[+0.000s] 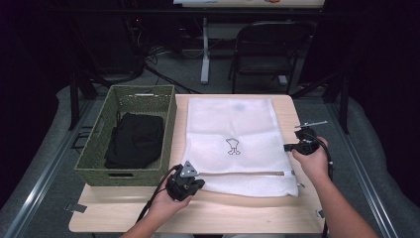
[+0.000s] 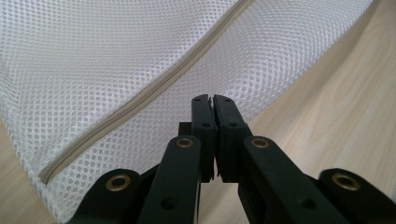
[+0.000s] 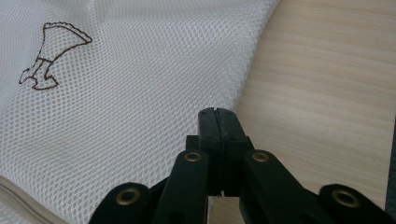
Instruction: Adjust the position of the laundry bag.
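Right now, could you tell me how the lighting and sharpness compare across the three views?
High view: dim and soft, dark surroundings, the white mesh bag brightest, the black cloth in the green basket nearly featureless. Left gripper view: evenly lit, mesh and zipper crisp by the tool, softer toward the top. Right gripper view: bright, the printed outline sharp, no glare on the wooden table.

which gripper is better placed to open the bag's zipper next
Probably the right: the right gripper hovers shut by the mesh bag side where the zipper pull lies; the left gripper sits at the other end.
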